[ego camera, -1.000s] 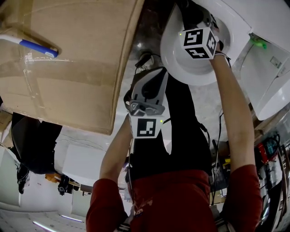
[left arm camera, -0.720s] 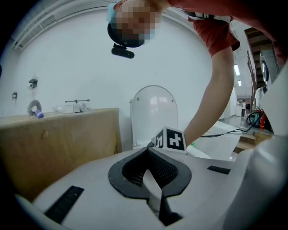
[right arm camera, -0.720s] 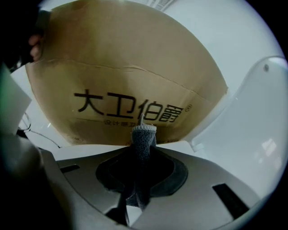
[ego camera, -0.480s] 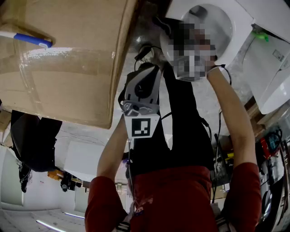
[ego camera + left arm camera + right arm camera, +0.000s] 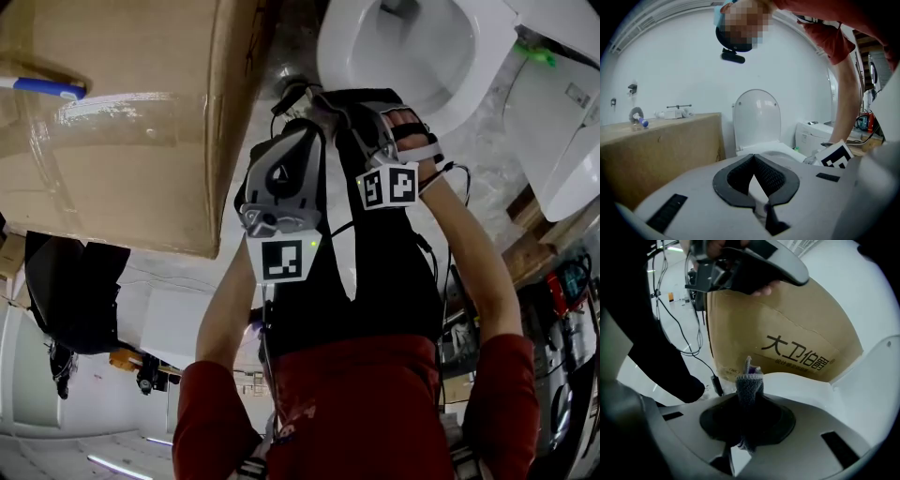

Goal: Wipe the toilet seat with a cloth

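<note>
1. Since the head view of 1 second ago, when its marker cube (image 5: 389, 186) hung over the bowl at the upper right of the frame, the right gripper (image 5: 749, 399) has swept down and left. It now sits at upper centre, just off the near rim of the white oval toilet seat (image 5: 330, 56) and close beside the left gripper (image 5: 753, 157).
2. Its fingers stay clamped on a grey knitted cloth (image 5: 749, 380). The cloth's folded tip sticks out past them above the seat's rim, and I cannot tell whether it touches the porcelain.
3. My reading is that 1 pass along the seat has run off its front edge. The cloth would have to go back onto the rim for the next stroke, and much of the ring is probably still unwiped.
4. From lower right, the right forearm (image 5: 469, 272) reaches up the frame with the wrist bent inward. The gripper is tipped steeply down, facing the brown cardboard box (image 5: 787, 329).
5. Meanwhile the left gripper has barely shifted. Its fingers (image 5: 771, 174) are pressed together on nothing and aimed nearly level at the upright white lid (image 5: 757, 117).
</note>
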The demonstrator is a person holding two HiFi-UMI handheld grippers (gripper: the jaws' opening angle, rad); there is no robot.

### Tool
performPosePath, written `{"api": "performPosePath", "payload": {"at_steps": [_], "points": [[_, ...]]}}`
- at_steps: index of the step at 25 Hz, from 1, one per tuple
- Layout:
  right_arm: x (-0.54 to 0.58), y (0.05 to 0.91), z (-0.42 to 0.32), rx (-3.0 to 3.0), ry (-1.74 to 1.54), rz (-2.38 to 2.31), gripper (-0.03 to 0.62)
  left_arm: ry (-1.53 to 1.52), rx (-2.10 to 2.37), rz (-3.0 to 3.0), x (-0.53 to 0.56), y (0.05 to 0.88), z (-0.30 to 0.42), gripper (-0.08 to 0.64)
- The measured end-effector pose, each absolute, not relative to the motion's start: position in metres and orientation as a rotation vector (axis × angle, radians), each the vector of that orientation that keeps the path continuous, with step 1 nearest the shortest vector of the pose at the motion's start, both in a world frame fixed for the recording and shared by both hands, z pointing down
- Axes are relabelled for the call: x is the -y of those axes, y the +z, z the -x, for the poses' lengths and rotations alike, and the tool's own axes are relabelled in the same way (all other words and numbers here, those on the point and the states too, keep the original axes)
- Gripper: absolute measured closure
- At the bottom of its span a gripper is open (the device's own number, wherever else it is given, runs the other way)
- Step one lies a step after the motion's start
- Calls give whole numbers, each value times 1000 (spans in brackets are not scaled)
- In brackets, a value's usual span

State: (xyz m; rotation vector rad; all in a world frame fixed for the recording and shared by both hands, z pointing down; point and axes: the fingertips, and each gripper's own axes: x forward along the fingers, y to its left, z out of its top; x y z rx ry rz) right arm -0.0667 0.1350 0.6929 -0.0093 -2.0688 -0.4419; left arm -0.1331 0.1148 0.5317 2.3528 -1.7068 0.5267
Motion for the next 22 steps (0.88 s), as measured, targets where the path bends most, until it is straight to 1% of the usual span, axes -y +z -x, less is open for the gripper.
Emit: {"api": "performPosePath", "payload": {"at_steps": [11, 22], "points": [[-188, 699, 7, 2030, -411, 60, 529, 576, 1590, -2406, -97, 544, 94, 546], [-180, 701, -87, 1992, -283, -121, 529, 626, 1401, -2516, -80, 549, 22, 546]]}}
